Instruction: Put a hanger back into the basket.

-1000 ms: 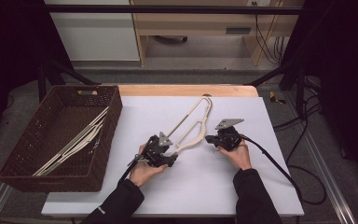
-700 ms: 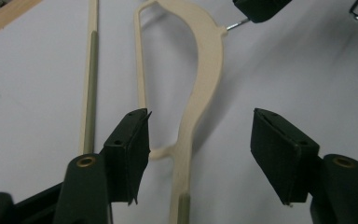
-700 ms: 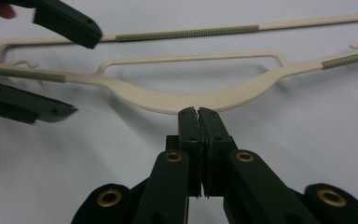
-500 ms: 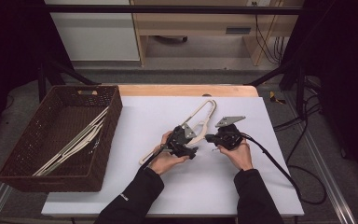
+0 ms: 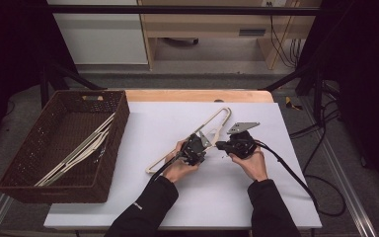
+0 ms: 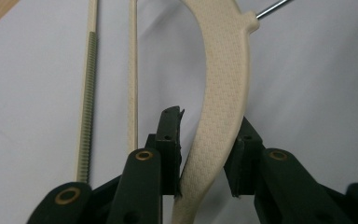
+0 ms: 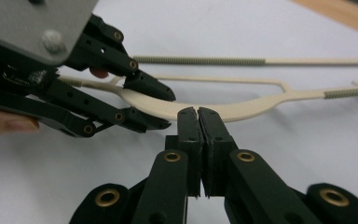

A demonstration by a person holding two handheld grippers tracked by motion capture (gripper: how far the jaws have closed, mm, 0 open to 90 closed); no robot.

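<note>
Left gripper (image 5: 193, 148) slid over and had just closed its jaws around the hanger (image 6: 223, 84) beside the pinched-shut right gripper (image 7: 198, 114), so basket (image 5: 10, 170) drop's probably next.

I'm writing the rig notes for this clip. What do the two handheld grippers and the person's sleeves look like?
Both the left gripper and the right gripper are black linkage jaws with brass-coloured pivot rivets and flat dark pads. A grey three-cornered plate tops the right gripper, and a black cable trails from it. The sleeves are black.
</note>
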